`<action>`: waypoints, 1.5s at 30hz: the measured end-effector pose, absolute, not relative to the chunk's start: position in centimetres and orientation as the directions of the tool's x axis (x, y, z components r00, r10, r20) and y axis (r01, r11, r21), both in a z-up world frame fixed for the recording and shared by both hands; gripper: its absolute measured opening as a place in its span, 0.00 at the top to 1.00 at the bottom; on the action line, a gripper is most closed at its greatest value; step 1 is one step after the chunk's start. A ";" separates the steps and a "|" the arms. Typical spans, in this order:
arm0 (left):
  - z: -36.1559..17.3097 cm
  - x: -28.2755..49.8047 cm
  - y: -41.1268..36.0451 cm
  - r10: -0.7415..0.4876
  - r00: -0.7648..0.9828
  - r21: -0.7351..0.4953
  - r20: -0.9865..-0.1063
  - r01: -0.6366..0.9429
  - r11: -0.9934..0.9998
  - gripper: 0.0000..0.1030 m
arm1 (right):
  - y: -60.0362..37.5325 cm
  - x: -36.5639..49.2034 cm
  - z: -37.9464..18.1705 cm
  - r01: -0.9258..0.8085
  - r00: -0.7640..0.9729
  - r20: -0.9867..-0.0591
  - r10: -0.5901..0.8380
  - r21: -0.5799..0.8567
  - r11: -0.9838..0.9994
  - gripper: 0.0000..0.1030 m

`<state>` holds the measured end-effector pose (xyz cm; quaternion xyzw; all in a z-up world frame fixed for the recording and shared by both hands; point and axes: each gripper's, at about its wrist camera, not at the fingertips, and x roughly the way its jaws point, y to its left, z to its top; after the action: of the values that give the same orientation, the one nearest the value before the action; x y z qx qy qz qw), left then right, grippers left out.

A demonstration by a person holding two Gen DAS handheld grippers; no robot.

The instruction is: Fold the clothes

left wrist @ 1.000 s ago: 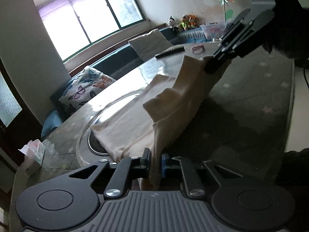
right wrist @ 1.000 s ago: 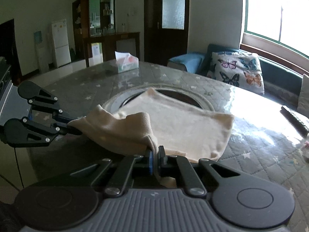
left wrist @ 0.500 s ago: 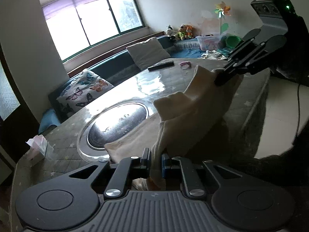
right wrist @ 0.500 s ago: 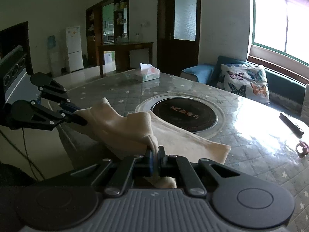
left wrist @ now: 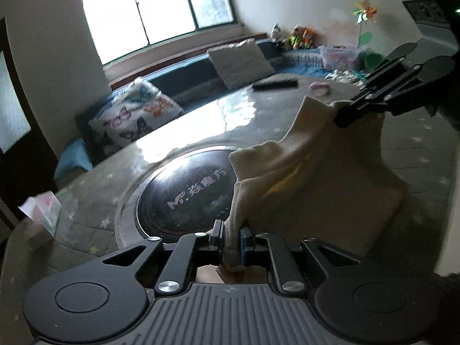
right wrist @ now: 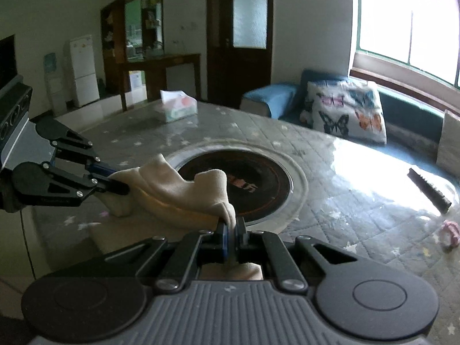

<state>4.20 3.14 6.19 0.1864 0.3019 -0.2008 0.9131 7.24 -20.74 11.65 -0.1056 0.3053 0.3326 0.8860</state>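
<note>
A cream cloth (left wrist: 322, 178) hangs between my two grippers over the near edge of the grey table (left wrist: 258, 115). My left gripper (left wrist: 231, 235) is shut on one corner of it. In the same view the right gripper (left wrist: 342, 119) pinches the far corner at upper right. In the right wrist view my right gripper (right wrist: 232, 234) is shut on the cream cloth (right wrist: 184, 195), and the left gripper (right wrist: 122, 187) holds the other corner at left. The cloth sags in folds between them, its lower part draping past the table edge.
A round black hob (right wrist: 244, 187) sits in the table's middle. A tissue box (right wrist: 176, 109), a dark remote (right wrist: 428, 187) and a pink ring (right wrist: 450, 231) lie on the table. Sofa with butterfly cushion (right wrist: 345, 112) stands behind, under the window.
Both grippers have pulled the cloth back toward the near table edge and lifted it. The black hob, covered a second ago, now lies bare.
</note>
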 end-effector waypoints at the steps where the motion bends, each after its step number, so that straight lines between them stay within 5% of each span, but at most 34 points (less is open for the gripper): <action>1: 5.7 5.2 3.2 -0.248 0.729 0.211 -0.637 0.475 0.854 0.88 | -20.5 8.1 11.0 -0.648 0.585 -0.625 0.517 0.023 0.761 0.96; 9: 3.0 9.1 3.9 -0.214 0.700 0.176 -0.681 0.441 0.880 0.79 | -19.9 12.7 5.8 -0.574 0.544 -0.696 0.468 0.098 0.813 0.94; 12: 2.7 9.5 4.2 -0.201 0.701 0.172 -0.684 0.423 0.890 0.74 | -20.3 13.4 4.5 -0.534 0.552 -0.703 0.449 0.115 0.837 0.86; 16: 3.0 10.0 4.4 -0.165 0.722 0.182 -0.672 0.377 0.908 0.57 | -21.5 13.6 4.7 -0.480 0.588 -0.680 0.438 0.143 0.866 0.78; 24: 4.9 9.6 4.4 -0.180 0.756 0.113 -0.629 0.319 0.941 0.61 | -20.9 12.0 6.9 -0.494 0.615 -0.625 0.480 0.169 0.853 0.70; 26: 5.2 9.4 3.8 -0.218 0.747 0.082 -0.628 0.342 0.936 0.76 | -19.9 12.0 6.7 -0.513 0.599 -0.631 0.493 0.171 0.841 0.70; 30: 5.0 9.6 2.5 -0.284 0.713 0.043 -0.641 0.403 0.914 0.81 | -18.6 12.5 5.9 -0.525 0.577 -0.654 0.489 0.161 0.835 0.71; 45: 2.1 12.6 1.2 -0.300 0.655 -0.010 -0.693 0.408 0.913 0.78 | -16.8 13.8 3.7 -0.523 0.575 -0.679 0.457 0.126 0.843 0.71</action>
<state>12.64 1.17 2.08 0.0735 0.3664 -0.1950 0.9068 13.77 -16.85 3.71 -0.0443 0.3690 0.2765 0.8862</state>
